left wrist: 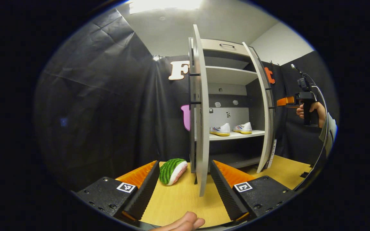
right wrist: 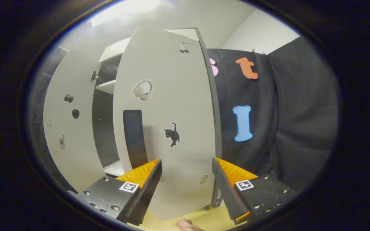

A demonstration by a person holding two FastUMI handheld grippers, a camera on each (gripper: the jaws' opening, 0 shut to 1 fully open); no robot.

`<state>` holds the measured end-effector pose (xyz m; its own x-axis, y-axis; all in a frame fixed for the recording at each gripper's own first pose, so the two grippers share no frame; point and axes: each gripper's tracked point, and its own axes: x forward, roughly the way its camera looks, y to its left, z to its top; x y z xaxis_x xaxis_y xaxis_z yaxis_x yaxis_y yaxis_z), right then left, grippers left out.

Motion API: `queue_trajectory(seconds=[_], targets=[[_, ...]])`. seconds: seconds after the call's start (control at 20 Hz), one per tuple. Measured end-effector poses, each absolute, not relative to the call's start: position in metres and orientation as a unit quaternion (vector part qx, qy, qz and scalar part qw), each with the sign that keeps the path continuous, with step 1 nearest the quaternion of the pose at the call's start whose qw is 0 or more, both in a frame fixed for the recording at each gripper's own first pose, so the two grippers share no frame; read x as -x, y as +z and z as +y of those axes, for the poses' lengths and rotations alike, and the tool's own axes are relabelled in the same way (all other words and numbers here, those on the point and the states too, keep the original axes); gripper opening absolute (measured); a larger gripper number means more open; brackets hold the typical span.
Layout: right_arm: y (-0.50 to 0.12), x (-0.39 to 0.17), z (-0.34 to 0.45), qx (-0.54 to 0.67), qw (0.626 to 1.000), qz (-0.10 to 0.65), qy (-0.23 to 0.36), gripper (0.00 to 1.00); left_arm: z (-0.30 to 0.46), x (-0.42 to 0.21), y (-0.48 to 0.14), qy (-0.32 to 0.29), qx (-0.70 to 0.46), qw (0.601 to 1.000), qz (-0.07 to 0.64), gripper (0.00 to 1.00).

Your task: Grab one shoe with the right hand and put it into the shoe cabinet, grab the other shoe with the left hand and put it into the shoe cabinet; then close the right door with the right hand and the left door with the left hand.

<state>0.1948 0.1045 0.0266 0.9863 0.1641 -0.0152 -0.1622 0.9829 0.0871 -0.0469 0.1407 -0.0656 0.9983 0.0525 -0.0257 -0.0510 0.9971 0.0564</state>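
Booth: black cloth walls, pale ceiling, and a wooden table (left wrist: pixel 178 199) bearing the shoe cabinet (left wrist: pixel 228 106).
Cabinet: upright at the table's far side, both doors swung out, a drawer with a handle at its top, shelves inside.
Left gripper view: looks into the cabinet from the front; the left door (left wrist: pixel 201 109) is seen nearly edge-on, the right door (left wrist: pixel 263 106) angles outward.
Right gripper view: faces the outer side of the right door (right wrist: pixel 169 128) from close by, with a dark handle strip, a cat sticker and a headphone sticker on it; the left door (right wrist: pixel 69 128) stands beyond.
Shoes: two, a left shoe (left wrist: pixel 220 129) and a right shoe (left wrist: pixel 243 128), side by side on the cabinet's middle shelf.
Watermelon toy (left wrist: pixel 172 171): one, on the table just left of the cabinet's foot.
Left gripper (left wrist: pixel 183 189): fingers spread wide, empty, the left door's lower edge between them without touching.
Right gripper (right wrist: pixel 186 189): fingers parted, empty, just before the right door's face; from the left gripper view it sits right of the cabinet in a hand (left wrist: pixel 312 110), its fingers' spread unclear there.
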Motion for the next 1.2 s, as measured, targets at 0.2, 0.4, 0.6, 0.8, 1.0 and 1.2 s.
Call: queue_trajectory(seconds=[0.2,0.4,0.6,0.8,1.0,1.2], targets=[[0.028,-0.176,0.102,-0.027,0.996,-0.015,0.080,0.92,0.175,0.045,-0.059,0.055,-0.034,0.998,0.007,0.96],[0.015,-0.131,0.088,-0.036,0.994,-0.001,0.099,0.94,0.206,0.034,-0.058,0.101,-0.049,0.994,0.004,0.95],[0.027,-0.070,0.064,-0.050,0.991,-0.028,0.122,0.95,0.228,0.018,-0.051,0.140,-0.066,0.988,-0.003,0.94],[0.010,-0.017,0.033,-0.054,0.993,-0.028,0.100,0.97,0.225,-0.005,-0.037,0.154,-0.078,0.985,-0.010,0.94],[-0.027,0.024,0.029,-0.067,0.992,-0.013,0.109,0.95,0.205,-0.036,-0.024,0.107,0.027,0.994,0.013,0.96],[-0.054,0.042,0.019,-0.067,0.993,0.005,0.099,0.94,0.225,-0.059,0.009,0.129,0.010,0.992,0.000,0.94]])
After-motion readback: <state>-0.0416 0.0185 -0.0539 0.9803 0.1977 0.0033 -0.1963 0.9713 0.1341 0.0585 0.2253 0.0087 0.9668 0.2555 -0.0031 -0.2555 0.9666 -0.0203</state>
